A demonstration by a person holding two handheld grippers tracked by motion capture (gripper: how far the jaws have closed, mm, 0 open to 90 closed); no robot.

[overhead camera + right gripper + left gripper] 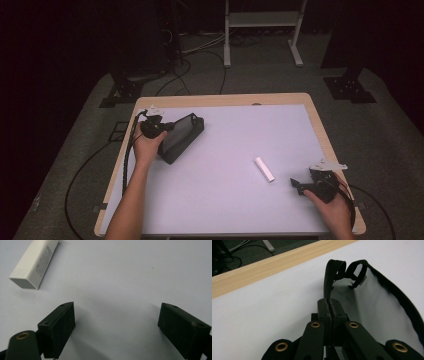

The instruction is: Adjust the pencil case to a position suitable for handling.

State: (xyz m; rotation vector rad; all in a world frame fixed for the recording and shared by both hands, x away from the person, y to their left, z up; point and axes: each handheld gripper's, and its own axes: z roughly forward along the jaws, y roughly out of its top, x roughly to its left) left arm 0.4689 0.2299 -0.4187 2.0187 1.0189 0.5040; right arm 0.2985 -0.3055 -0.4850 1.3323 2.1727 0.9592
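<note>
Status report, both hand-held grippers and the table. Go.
Left hand-held gripper shut on mesh pouch's zipper edge. Right hand-held gripper open, holding nothing, low over the table. White box lying flat, untouched. Nothing in the way.

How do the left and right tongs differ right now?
The left tongs are shut on the zipper edge of the black mesh pouch; the right tongs are open and hold nothing. The left sit at the table's far left, the right near its front right, just short of the white box. Both are black two-jaw tools, each held by a hand.
</note>
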